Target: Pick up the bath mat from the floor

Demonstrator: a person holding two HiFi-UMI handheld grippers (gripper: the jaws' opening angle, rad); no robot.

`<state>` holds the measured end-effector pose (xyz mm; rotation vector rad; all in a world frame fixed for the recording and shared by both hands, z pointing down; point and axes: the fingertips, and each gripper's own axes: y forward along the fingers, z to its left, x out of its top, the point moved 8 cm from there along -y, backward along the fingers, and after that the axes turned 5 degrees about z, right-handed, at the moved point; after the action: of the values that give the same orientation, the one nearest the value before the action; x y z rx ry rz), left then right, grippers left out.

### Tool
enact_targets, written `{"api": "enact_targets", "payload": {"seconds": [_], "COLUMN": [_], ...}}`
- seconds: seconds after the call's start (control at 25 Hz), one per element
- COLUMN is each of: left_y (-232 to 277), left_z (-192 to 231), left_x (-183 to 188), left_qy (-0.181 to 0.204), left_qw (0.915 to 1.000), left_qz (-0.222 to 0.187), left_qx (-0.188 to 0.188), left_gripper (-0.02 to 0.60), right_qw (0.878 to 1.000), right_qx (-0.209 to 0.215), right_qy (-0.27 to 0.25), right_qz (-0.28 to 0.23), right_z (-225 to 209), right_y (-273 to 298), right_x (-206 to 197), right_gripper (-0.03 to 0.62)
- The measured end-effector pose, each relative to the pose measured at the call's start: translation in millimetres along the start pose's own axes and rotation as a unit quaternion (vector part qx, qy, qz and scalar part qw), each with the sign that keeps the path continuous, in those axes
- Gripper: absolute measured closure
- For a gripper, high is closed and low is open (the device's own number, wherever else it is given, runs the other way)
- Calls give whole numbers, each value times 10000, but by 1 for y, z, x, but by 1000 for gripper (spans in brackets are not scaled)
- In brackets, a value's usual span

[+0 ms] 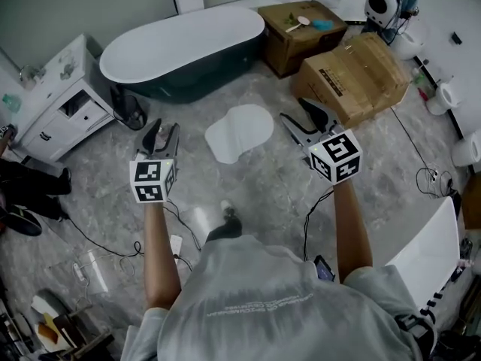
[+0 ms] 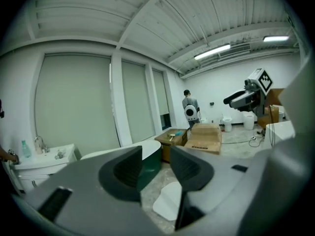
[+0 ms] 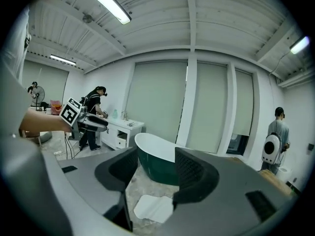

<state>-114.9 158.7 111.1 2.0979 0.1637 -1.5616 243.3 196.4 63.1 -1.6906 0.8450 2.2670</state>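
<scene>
The bath mat [image 1: 239, 131] is a white, rounded sheet lying flat on the grey marble floor in front of the bathtub. In the head view my left gripper [image 1: 163, 132] hangs above the floor to the mat's left, and my right gripper [image 1: 298, 115] hangs to its right. Both stand open with nothing between the jaws, and neither touches the mat. The left gripper view shows the mat [image 2: 170, 200] low down beyond the jaws. In the right gripper view the mat [image 3: 153, 207] also lies beyond and below the gap.
A dark green bathtub [image 1: 180, 51] with a white rim stands behind the mat. Two cardboard boxes [image 1: 361, 77] sit at the back right, and a white cabinet [image 1: 64, 107] at the left. Cables [image 1: 316, 209] trail over the floor near my feet. Another person [image 3: 278, 136] stands far off.
</scene>
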Motion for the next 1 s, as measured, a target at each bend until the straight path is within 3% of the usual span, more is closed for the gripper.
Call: {"api": "enact_targets", "payload": {"seconds": [0.24, 0.48, 1.0], "left_y": [56, 90, 148], "left_z": [75, 125, 138], "left_x": [-15, -33, -103], "left_qy": [-220, -342, -955], "left_qw": [9993, 9978, 9856], "left_qz": [291, 547, 1393], "left_qx": [94, 136, 68], "left_gripper": [400, 405, 405], "right_qw": [9978, 9951, 9862], "right_qx": [122, 125, 730], "right_qy": [622, 820, 1100], "right_qz": [215, 539, 998], "right_z": [-19, -30, -62], "right_y": [85, 145, 265], "right_x": [4, 7, -21], "right_gripper": [367, 367, 366]}}
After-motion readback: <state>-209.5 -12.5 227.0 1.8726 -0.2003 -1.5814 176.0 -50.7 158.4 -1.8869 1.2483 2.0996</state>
